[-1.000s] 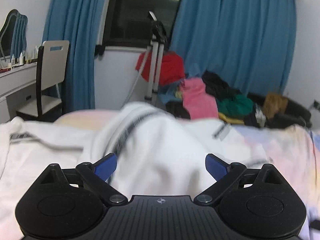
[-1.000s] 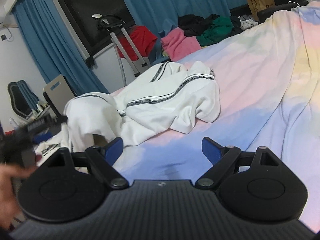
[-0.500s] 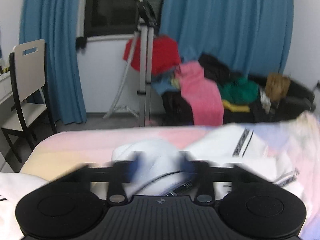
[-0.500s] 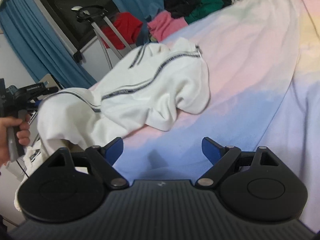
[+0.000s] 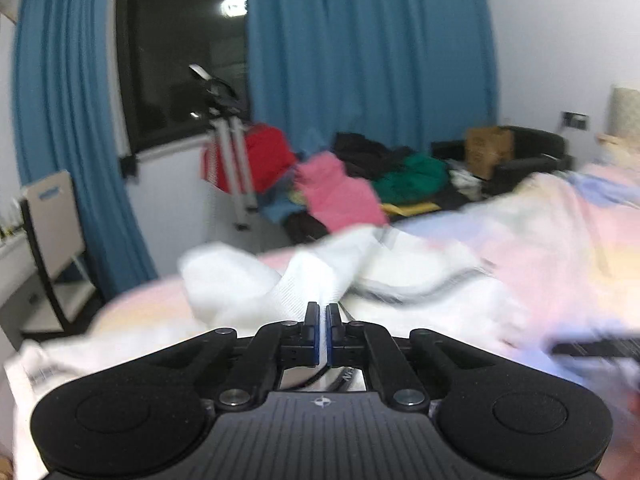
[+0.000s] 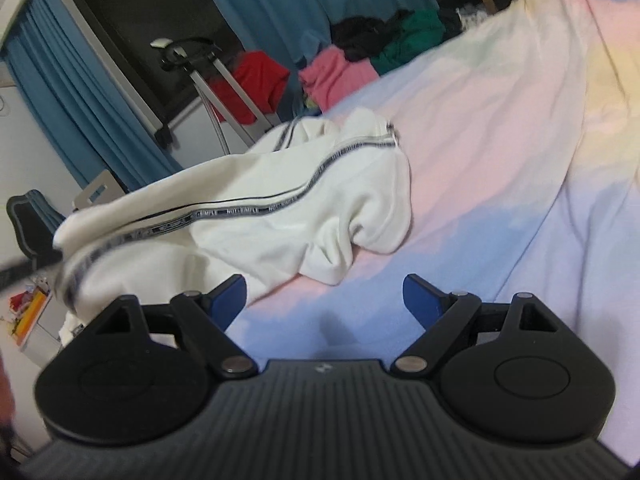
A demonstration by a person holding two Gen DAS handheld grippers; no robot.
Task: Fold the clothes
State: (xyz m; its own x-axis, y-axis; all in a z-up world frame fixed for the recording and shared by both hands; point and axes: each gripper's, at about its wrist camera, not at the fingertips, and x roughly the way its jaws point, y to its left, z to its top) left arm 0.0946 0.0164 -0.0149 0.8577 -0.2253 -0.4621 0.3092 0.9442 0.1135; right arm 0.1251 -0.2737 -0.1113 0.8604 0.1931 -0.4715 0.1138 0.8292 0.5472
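Observation:
A white garment with black striped trim (image 6: 256, 216) lies crumpled on the pastel bedsheet (image 6: 500, 152). In the left wrist view my left gripper (image 5: 323, 320) is shut on a fold of the white garment (image 5: 312, 280) and holds it up off the bed. My right gripper (image 6: 324, 296) is open and empty, hovering over bare sheet just in front of the garment's near edge. The left gripper appears only as a dark blur at the far left of the right wrist view.
A pile of red, pink, green and black clothes (image 5: 340, 188) lies beyond the bed under blue curtains (image 5: 360, 48). A metal stand (image 5: 232, 160) stands by the window. A chair (image 5: 52, 232) and a desk are at the left.
My left gripper has closed on the white garment and lifted it, pulling the cloth toward the left. My right gripper stays open and has come closer to the garment.

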